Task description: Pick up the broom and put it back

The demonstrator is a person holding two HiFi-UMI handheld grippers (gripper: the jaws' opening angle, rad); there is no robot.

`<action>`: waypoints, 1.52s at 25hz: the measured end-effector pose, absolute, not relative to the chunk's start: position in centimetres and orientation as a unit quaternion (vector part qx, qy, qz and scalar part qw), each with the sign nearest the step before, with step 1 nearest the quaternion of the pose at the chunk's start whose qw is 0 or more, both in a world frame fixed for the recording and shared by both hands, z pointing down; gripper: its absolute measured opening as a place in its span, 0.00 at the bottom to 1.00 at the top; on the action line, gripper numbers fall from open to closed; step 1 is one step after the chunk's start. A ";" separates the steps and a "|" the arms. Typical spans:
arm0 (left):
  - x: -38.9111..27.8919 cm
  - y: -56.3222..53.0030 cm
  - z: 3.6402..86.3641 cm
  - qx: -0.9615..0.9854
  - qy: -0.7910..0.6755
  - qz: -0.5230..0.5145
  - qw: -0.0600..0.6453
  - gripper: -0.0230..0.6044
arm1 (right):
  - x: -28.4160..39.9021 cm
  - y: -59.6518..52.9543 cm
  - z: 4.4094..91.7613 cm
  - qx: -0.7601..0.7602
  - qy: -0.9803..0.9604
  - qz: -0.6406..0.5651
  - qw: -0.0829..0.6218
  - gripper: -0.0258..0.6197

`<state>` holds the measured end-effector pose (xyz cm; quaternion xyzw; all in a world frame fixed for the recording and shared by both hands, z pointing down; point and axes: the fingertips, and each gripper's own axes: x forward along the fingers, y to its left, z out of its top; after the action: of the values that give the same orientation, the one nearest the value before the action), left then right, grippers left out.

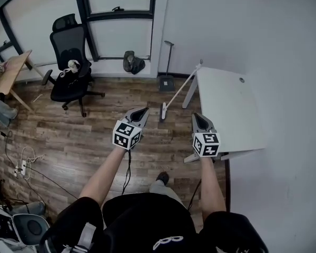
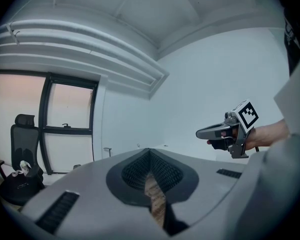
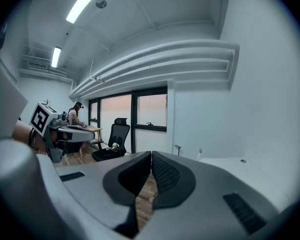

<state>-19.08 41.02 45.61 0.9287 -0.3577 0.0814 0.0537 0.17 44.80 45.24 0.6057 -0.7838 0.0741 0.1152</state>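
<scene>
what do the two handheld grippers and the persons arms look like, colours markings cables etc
Both the left gripper and the right gripper are grey plastic, tapering to a point, with dark ribbed pads inside the jaws. Each carries a white cube with black square markers, and a thin black cable trails from each. The person wears a black short-sleeved top; the forearms are uncovered.

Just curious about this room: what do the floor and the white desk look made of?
Floor: wood or wood-look laminate, matt; brown grained planks show. Desk: smooth white top, probably laminated board; no grain, faint sheen.
</scene>
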 end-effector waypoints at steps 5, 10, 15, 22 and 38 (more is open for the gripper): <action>-16.4 38.9 45.8 0.928 -0.360 0.086 0.050 0.06 | 2.7 42.7 46.0 0.602 -0.787 0.078 0.113 0.08; -13.6 36.5 45.7 0.927 -0.362 0.089 0.048 0.06 | 5.5 40.3 46.0 0.600 -0.789 0.079 0.109 0.08; -10.8 34.9 45.6 0.926 -0.363 0.089 0.045 0.06 | 7.9 38.6 46.2 0.597 -0.791 0.081 0.107 0.08; -8.1 33.6 46.0 0.925 -0.366 0.091 0.045 0.06 | 10.6 37.3 46.7 0.595 -0.793 0.083 0.102 0.08; -5.7 31.4 47.0 0.927 -0.360 0.095 0.054 0.06 | 12.6 35.5 47.6 0.596 -0.790 0.092 0.109 0.08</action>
<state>-5.72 31.43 47.00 0.9266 -0.3598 0.0946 0.0542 12.59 35.49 47.56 0.5963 -0.7900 0.0915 0.1092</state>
